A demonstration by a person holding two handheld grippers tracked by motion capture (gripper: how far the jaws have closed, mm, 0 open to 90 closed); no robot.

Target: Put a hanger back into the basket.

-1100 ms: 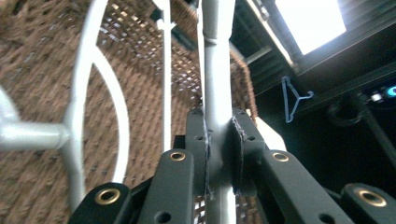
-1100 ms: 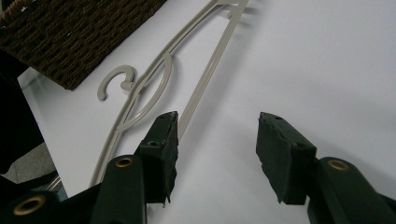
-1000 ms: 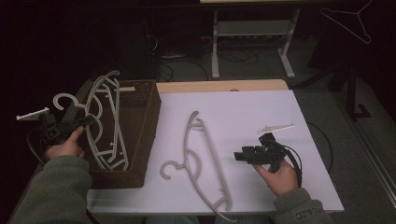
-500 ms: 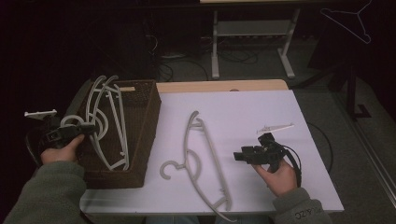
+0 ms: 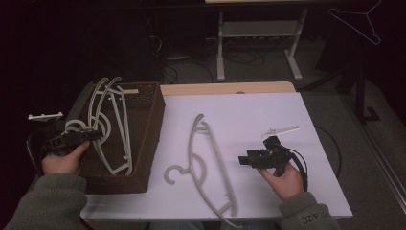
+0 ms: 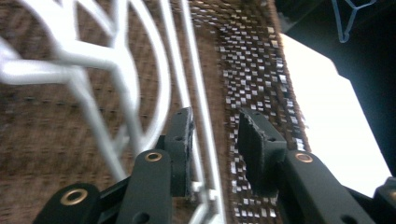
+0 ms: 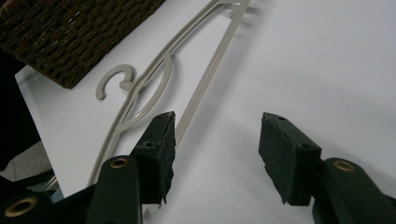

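White plastic coat hangers (image 5: pixel 112 124) are what we've got going on here, a couple of them lying loose in the dark brown woven wicker basket (image 5: pixel 143 143) that sits on the left end of the white-covered counter (image 5: pixel 249 120), their top ends poking up over the basket's far rim. Our left tongs (image 5: pixel 93 135) hover at the basket's near left edge, right by the hooks of those hangers. In the left gripper view the jaws have just been opening, and now they stand apart with one thin hanger bar (image 6: pixel 201 107) running between them, lying close along the left pad while the other pad is clear of it, so nothing is pinched. Another beige plastic hanger (image 5: pixel 203 167) lies flat on the counter just right of the basket, hook (image 7: pixel 112 81) pointing back toward the wicker. Our right tongs (image 5: pixel 244 160) sit low over the counter just right of that hanger, jaws spread wide and having just eased a bit wider, with only bare white counter between the pads (image 7: pixel 287 154); the left pad is nearly over the hanger's straight bar, though we can't tell whether it touches.
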